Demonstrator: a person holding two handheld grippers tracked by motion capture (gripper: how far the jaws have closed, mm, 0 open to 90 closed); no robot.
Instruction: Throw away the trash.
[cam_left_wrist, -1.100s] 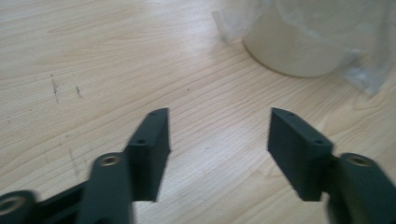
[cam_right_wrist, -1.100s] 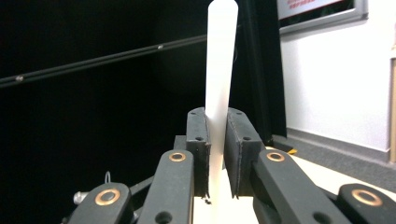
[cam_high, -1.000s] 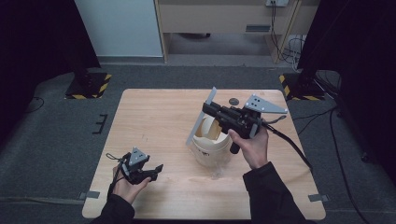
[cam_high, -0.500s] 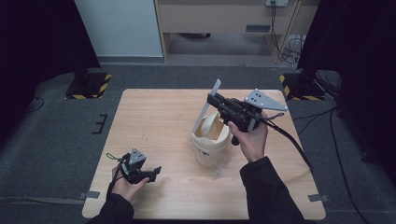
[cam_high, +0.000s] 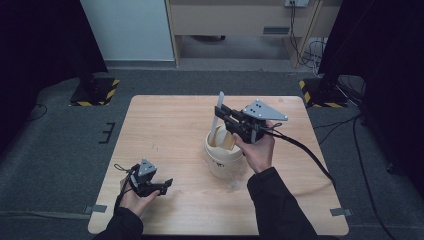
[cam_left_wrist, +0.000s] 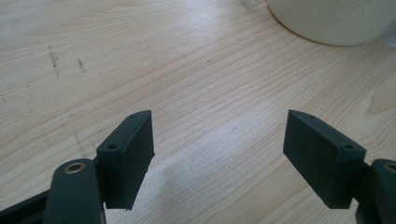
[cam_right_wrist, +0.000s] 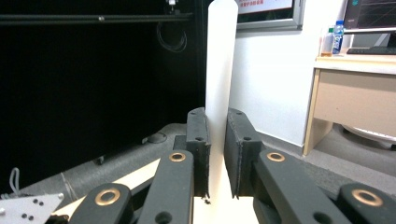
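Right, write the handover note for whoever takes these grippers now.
Right gripper: shut on a flat white stick, held upright above the cream bucket.
Left gripper: open, empty, low over the table near its front left; its jaws have just been opening.
Bucket stands mid-table; something tan shows inside it.
Done: stick gripped, lower end at the bucket's mouth.
Left: probably stirring or scooping; steady the bucket with the left if needed.

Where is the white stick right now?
In the high view the white stick stands upright right of the table's middle, pinched in the right gripper with its lower end in the white tub.
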